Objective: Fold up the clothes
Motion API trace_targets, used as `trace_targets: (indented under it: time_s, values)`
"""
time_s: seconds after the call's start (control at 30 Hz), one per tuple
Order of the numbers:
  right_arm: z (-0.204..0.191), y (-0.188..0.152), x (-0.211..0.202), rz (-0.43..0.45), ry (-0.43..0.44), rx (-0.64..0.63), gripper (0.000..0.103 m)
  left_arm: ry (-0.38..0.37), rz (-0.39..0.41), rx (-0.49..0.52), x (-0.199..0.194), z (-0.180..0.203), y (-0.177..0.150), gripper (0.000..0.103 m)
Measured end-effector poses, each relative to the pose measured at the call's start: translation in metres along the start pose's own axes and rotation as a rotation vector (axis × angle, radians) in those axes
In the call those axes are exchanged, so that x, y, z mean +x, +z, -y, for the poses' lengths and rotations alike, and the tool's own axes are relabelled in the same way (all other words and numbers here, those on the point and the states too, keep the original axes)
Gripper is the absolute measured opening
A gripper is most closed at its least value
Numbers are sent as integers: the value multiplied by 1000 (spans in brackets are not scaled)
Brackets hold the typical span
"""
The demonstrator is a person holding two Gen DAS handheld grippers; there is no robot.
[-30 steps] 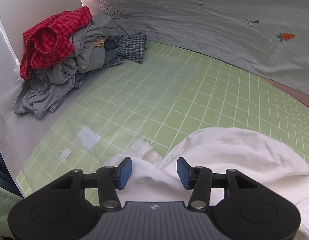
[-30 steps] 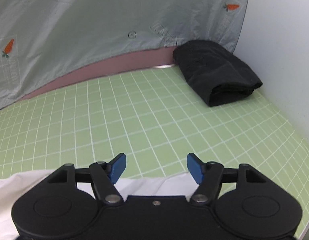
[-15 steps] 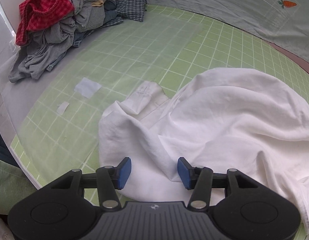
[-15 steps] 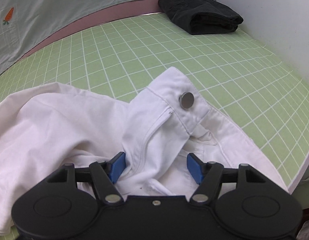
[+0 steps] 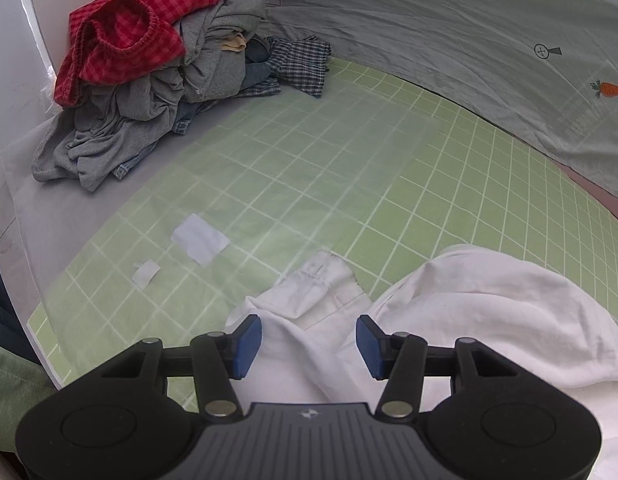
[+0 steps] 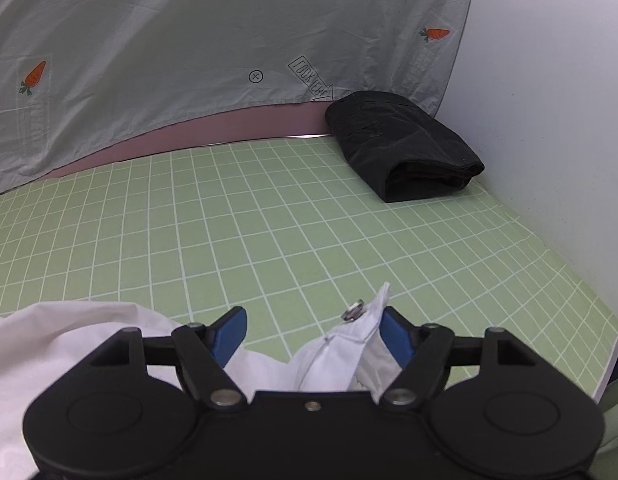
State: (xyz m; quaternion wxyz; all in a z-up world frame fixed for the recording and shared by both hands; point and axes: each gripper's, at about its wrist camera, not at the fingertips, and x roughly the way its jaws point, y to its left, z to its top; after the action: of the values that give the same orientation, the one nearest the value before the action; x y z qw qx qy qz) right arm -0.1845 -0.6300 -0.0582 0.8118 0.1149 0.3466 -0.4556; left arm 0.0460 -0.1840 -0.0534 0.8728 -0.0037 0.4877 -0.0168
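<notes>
White trousers [image 5: 489, 304] lie crumpled on the green grid mat [image 5: 309, 168]. In the left wrist view my left gripper [image 5: 309, 345] is open, low over the cloth, with a rumpled fold between its blue pads [image 5: 248, 345] but not pinched. In the right wrist view the waistband [image 6: 349, 344] with its metal button [image 6: 353, 313] stands up between the fingers of my open right gripper [image 6: 313, 337] and leans against the right pad [image 6: 397, 338]. The rest of the trousers [image 6: 69, 336] spread to the left.
A pile of unfolded clothes [image 5: 157, 80], red check on top, sits at the mat's far left. A folded black garment [image 6: 401, 152] lies at the far right by the white wall. A grey carrot-print sheet [image 6: 189, 52] hangs behind. Two paper scraps [image 5: 199, 238] lie on the mat.
Both grippers dropped from a higher look down onto the trousers to just above the mat. The buttoned waistband, flat half a second ago, now stands up between the right fingers.
</notes>
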Motion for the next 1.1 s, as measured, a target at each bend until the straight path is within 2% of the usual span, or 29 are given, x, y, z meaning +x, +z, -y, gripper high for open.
trace_targets:
  time_s: [0.13,0.27,0.33,0.37,0.57,0.7,0.97,1.1]
  values:
    - [-16,1,18,-30,22,-7,80,-61,-6,57,8,20,3,59]
    - [-33,-5,37,-105,-7,-29,77,-104,-24,152,15,44,-2,60]
    - [-36,1,30,-80,17,-18,77,-142,-13,190,13,53,-5,62]
    - [-37,4,26,-62,33,-11,78,-159,-11,203,13,57,-5,66]
    - [-31,13,22,-59,41,63,79,-148,-12,269,26,77,2,68]
    - [-23,20,17,-54,41,124,79,-137,-23,262,30,75,3,68]
    - [13,48,-17,4,43,314,78,-121,-45,249,37,72,3,68]
    - [17,53,-25,28,61,336,78,-120,-56,250,41,71,2,68]
